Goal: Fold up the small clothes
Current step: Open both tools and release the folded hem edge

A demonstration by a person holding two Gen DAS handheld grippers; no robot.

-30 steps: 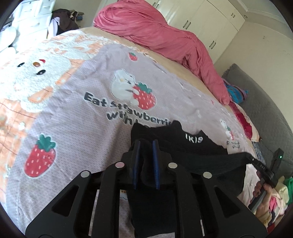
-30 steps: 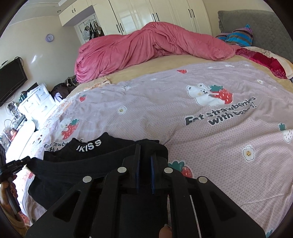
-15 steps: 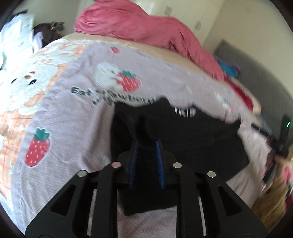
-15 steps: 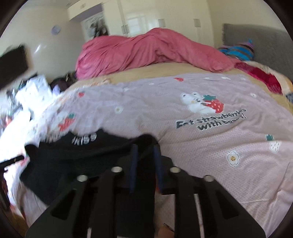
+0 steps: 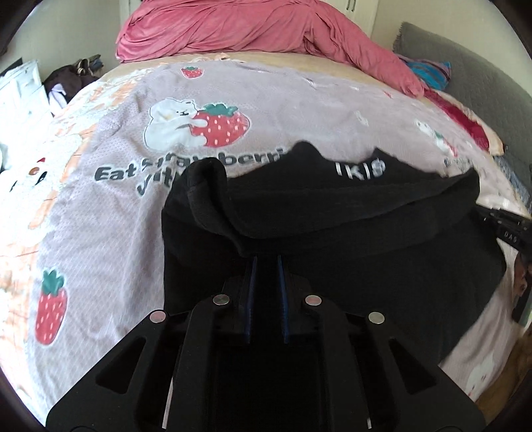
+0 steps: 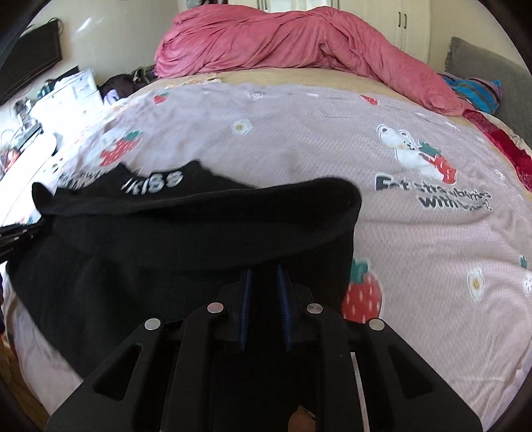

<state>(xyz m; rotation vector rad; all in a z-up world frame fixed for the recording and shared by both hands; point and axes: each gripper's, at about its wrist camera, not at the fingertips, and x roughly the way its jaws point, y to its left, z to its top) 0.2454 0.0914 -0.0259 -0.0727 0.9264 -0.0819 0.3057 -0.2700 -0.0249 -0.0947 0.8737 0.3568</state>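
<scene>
Black garment [image 5: 349,239] with white waistband lettering spread on strawberry-print bedsheet [image 5: 109,212], filling frame centre. Left gripper [image 5: 266,262] pinches folded edge at 12 o'clock; right gripper [image 6: 264,269] likewise clamps same garment. Pink duvet [image 6: 299,43] beyond.

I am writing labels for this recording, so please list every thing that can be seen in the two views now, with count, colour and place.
black garment: one, black with white letters, on the near part of the bed, its near edge lifted and carried over toward the far side
bedspread: one, lilac with strawberry and bear prints, covering the bed
duvet: one, pink, heaped at the far side of the bed
headboard: one, grey, at the right
striped cloth: one, blue and purple, beside the headboard
wardrobe doors: white, behind the bed
left gripper: one, black, blue-padded jaws closed on the garment's edge
right gripper: one, black, blue-padded jaws closed on the garment's edge
</scene>
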